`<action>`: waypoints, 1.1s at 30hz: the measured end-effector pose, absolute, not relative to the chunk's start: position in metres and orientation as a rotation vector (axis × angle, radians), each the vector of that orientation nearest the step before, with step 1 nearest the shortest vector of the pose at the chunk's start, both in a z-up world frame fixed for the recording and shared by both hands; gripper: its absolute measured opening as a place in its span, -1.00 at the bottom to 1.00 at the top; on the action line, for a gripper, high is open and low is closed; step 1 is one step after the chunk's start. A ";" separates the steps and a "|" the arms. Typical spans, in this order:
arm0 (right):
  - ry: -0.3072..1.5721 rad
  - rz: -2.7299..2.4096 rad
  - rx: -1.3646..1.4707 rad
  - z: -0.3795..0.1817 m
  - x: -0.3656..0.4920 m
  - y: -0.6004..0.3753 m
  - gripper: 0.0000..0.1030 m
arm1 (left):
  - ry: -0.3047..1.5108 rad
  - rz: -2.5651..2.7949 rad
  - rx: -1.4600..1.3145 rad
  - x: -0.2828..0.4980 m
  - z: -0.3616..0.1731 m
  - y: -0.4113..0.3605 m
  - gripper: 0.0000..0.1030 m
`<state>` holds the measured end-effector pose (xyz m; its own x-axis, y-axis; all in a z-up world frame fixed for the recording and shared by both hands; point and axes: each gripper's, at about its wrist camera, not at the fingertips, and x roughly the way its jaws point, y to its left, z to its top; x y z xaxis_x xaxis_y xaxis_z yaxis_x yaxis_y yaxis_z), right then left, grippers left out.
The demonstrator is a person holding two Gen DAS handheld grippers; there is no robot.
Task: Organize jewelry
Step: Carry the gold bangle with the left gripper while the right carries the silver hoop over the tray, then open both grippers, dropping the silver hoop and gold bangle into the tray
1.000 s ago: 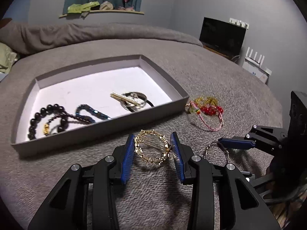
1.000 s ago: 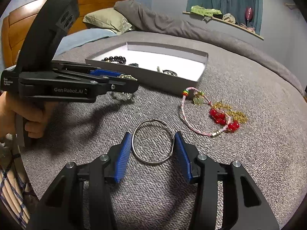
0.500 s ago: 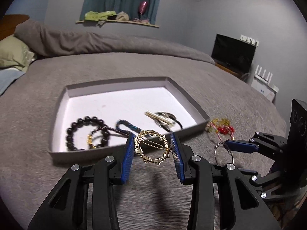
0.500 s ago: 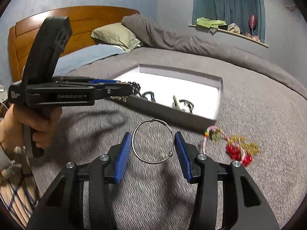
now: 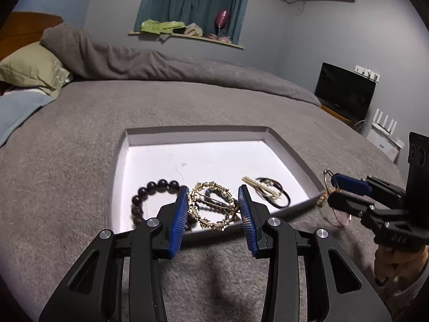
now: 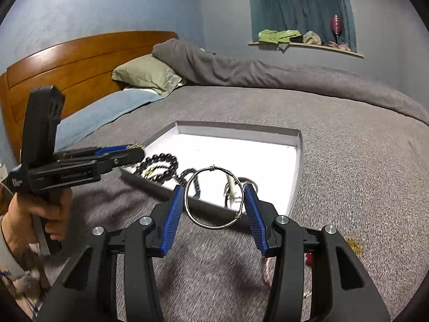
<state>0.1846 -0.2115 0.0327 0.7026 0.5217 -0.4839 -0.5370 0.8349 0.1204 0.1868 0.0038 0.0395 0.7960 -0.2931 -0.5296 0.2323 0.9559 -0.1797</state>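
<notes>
My left gripper (image 5: 213,210) is shut on a gold wreath hair clip (image 5: 213,206) and holds it above the near wall of the grey tray (image 5: 193,133). My right gripper (image 6: 214,204) is shut on a silver wire bangle (image 6: 214,197) and holds it over the tray's (image 6: 295,161) near edge. In the tray lie a dark bead bracelet (image 5: 152,187), a pearl clip with black hair ties (image 5: 268,190) and a blue bead bracelet (image 6: 191,177). The right gripper also shows at the right of the left wrist view (image 5: 332,187), the left gripper at the left of the right wrist view (image 6: 134,151).
The tray sits on a grey bedspread (image 5: 187,107). Gold and red bead jewelry (image 6: 354,244) lies on the bed right of the tray. A pillow (image 6: 144,76), rolled grey duvet (image 6: 241,69) and wooden headboard (image 6: 80,59) lie beyond. A monitor (image 5: 344,94) stands at the far right.
Both grippers have lifted their pieces off the bedspread and moved forward to the tray's near edge. The gold clip and the silver bangle stay gripped.
</notes>
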 end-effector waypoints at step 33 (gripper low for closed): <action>0.640 0.494 -0.067 0.011 0.280 -0.181 -0.10 | 0.681 -0.267 -0.060 0.258 0.012 -0.007 -0.24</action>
<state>0.2803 -0.1812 0.0111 0.6907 0.4214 -0.5877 -0.4618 0.8824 0.0900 0.2582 -0.0066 0.0118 0.7444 -0.2631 -0.6137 0.2240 0.9642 -0.1416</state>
